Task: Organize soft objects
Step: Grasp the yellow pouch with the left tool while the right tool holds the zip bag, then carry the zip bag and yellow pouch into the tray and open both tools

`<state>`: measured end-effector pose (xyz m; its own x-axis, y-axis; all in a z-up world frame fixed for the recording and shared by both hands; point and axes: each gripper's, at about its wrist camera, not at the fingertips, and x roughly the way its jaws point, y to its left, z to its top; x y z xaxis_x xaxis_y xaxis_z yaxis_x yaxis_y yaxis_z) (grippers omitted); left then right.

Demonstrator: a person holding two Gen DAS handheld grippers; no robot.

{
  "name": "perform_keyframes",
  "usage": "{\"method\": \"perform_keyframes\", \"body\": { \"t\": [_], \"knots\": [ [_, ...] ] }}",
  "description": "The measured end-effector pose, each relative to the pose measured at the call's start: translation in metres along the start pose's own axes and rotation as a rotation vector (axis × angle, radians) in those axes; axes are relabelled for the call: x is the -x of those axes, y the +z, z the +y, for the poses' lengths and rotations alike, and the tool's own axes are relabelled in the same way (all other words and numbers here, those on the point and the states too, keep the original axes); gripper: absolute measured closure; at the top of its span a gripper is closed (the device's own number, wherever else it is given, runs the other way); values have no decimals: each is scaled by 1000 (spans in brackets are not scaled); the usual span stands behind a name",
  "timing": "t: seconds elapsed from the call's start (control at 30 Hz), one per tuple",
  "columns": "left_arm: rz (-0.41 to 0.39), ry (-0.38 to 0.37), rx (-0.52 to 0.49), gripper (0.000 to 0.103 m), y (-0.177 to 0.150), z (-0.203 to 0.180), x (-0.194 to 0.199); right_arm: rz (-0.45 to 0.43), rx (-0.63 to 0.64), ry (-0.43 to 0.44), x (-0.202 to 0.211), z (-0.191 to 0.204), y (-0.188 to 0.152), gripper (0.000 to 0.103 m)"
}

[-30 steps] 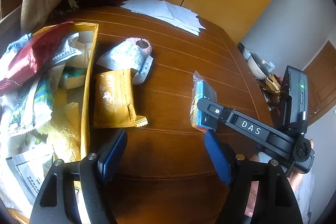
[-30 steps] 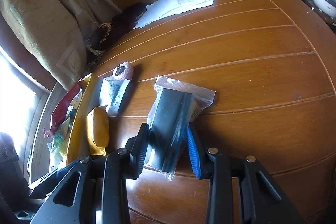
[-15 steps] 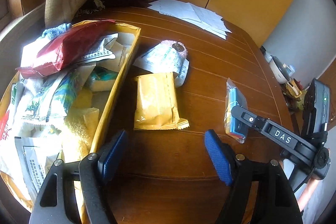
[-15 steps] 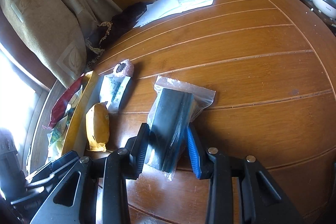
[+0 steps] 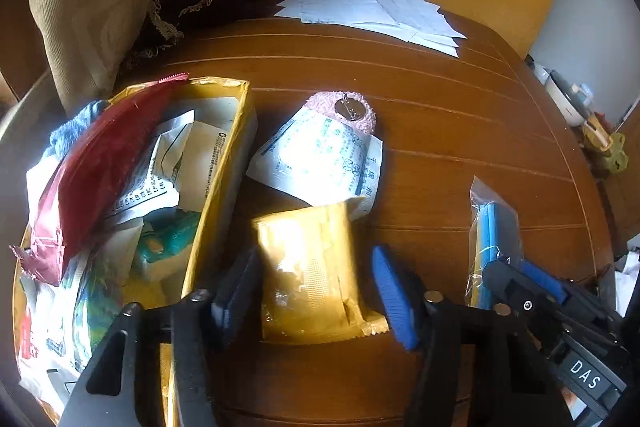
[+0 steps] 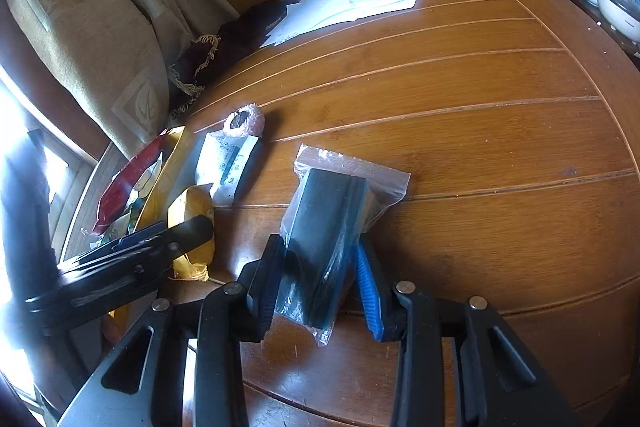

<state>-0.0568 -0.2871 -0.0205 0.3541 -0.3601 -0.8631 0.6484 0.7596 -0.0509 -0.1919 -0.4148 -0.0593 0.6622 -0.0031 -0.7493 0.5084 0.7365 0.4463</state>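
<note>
Since a second ago the left gripper point(image 5: 314, 293) has swung over from bare wood to the yellow packet point(image 5: 310, 267), and its jaws are closing with the packet between them, the pads not yet pressing. The right gripper point(image 6: 320, 283) has kept still, clamped on the clear zip bag point(image 6: 340, 223) of dark and blue pads standing on the wooden table point(image 6: 480, 147). Left of the packet, the yellow box point(image 5: 224, 163) brims with sachets, a red pouch point(image 5: 100, 163) and a blue cloth point(image 5: 68, 135). Beyond lie a white printed sachet point(image 5: 320, 155), a pink fuzzy roll point(image 5: 344, 107), then loose papers point(image 5: 372, 11).
</note>
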Motion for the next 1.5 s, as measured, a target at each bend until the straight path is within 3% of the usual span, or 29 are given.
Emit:
{"method": "perform_keyframes", "body": {
  "t": [0.17, 0.27, 0.57, 0.63, 0.8, 0.97, 1.07, 1.13, 1.27, 1.5],
  "knots": [
    [-23, 7, -7, 57, -7, 1, 2, -3, 8, -12, -1, 3, -1, 68],
    [-36, -31, 9, 57, -14, 5, 10, -4, 16, -18, 0, 6, -3, 68],
    [-76, -316, 186, 57, -39, 43, 59, -78, 62, 29, 20, 35, -9, 68],
    [-97, -344, 230, 57, -47, 57, 75, -103, 77, 48, 28, 46, -11, 68],
    [-166, -345, 271, 57, -65, 98, 123, -135, 139, 115, 39, 84, -19, 68],
    [-234, -232, 329, 57, -70, 144, 145, -108, 202, 191, 30, 130, -28, 68],
    [-273, -144, 365, 57, -72, 171, 149, -49, 243, 239, 22, 157, -35, 69],
    [-285, -126, 389, 57, -73, 189, 149, -30, 314, 238, 17, 178, -41, 69],
    [-281, -115, 428, 57, -72, 221, 139, 4, 398, 268, 10, 218, -54, 69],
    [-193, -157, 402, 57, -88, 231, 112, 17, 504, 189, -8, 255, -71, 69]
  ]
}}
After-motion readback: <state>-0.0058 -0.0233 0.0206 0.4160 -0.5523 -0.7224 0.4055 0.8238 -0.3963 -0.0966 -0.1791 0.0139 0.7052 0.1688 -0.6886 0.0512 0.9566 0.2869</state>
